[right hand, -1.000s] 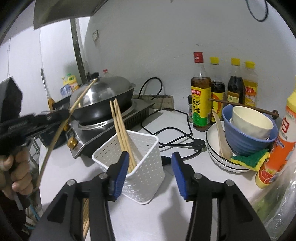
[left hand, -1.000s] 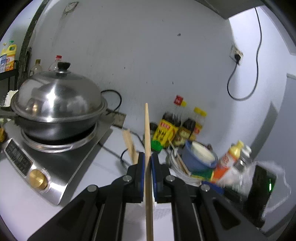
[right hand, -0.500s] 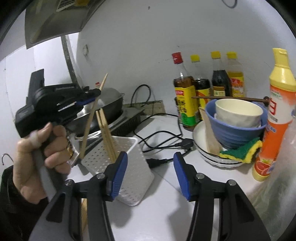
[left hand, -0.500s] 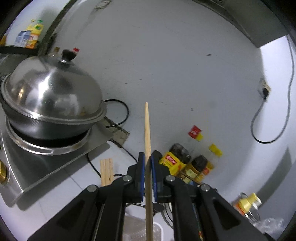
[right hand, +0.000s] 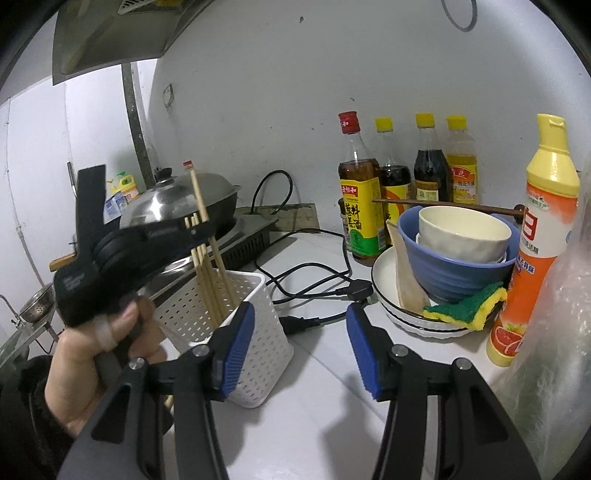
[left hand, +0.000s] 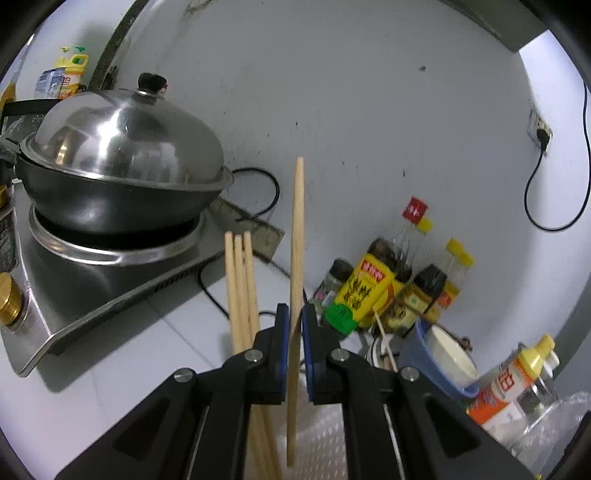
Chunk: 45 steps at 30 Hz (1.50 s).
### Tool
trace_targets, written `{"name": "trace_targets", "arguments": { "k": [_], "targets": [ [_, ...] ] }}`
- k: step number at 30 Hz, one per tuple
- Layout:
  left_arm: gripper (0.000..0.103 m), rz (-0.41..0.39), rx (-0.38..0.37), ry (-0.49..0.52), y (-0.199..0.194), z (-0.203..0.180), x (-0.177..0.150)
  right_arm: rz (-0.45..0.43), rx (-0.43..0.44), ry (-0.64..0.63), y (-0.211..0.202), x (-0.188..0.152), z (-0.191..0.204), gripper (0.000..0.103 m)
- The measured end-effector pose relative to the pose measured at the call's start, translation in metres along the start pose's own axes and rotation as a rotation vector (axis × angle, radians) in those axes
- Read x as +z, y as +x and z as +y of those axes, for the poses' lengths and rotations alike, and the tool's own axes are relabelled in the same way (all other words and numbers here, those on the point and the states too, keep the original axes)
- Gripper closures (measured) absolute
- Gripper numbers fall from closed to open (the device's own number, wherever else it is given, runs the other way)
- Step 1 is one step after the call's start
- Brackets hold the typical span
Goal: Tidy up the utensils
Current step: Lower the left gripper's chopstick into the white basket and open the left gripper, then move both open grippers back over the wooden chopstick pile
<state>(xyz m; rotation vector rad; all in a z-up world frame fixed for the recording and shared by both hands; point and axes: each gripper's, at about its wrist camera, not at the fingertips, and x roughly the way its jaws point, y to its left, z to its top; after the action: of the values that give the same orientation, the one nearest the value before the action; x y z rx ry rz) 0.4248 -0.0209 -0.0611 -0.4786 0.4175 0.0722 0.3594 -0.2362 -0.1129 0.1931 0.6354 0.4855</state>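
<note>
The left tongs (left hand: 294, 325) pinch one wooden chopstick (left hand: 296, 236) upright over the white basket (right hand: 236, 295), its lower end inside beside three chopsticks (left hand: 240, 288). The right tongs (right hand: 300, 347) gape empty just beside the basket on the bench (right hand: 317, 406).

The left tongs (left hand: 294, 325) have lowered their chopstick (left hand: 296, 258) into the white basket (right hand: 255, 332).

A white plastered wall (right hand: 295, 92), scuffed and speckled, rises behind a white tiled surface (right hand: 325, 424). A grey range hood (right hand: 122, 33) juts out at upper left, and a dark pipe (right hand: 135, 122) runs down the wall below it. In the left wrist view a socket (left hand: 540, 130) sits high on the wall with a black cord (left hand: 554, 177) looping beneath it. The light is cool and dim.
</note>
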Motion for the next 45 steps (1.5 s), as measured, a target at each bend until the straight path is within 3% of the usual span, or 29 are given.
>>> {"name": "trace_targets", "arguments": {
  "k": [3,5,12,17,45],
  "targets": [
    [0.085,0.033,-0.017,0.014,-0.005,0.003,-0.003,0.010,-0.022,0.010,0.003,-0.001,-0.004,0.053],
    [0.067,0.055,-0.040,0.026,-0.011,0.006,-0.004,0.013,-0.026,0.015,0.004,-0.001,-0.004,0.053],
    [0.063,0.108,-0.066,0.081,-0.034,0.011,-0.008,0.022,-0.019,0.024,0.009,-0.003,-0.002,0.054],
    [0.053,0.124,-0.081,0.150,-0.058,0.015,-0.010,0.042,-0.036,0.030,0.013,-0.002,0.003,0.054],
    [0.050,0.149,-0.135,0.235,-0.176,0.079,-0.029,0.080,-0.082,-0.099,-0.041,-0.009,0.110,0.054]
  ]
}}
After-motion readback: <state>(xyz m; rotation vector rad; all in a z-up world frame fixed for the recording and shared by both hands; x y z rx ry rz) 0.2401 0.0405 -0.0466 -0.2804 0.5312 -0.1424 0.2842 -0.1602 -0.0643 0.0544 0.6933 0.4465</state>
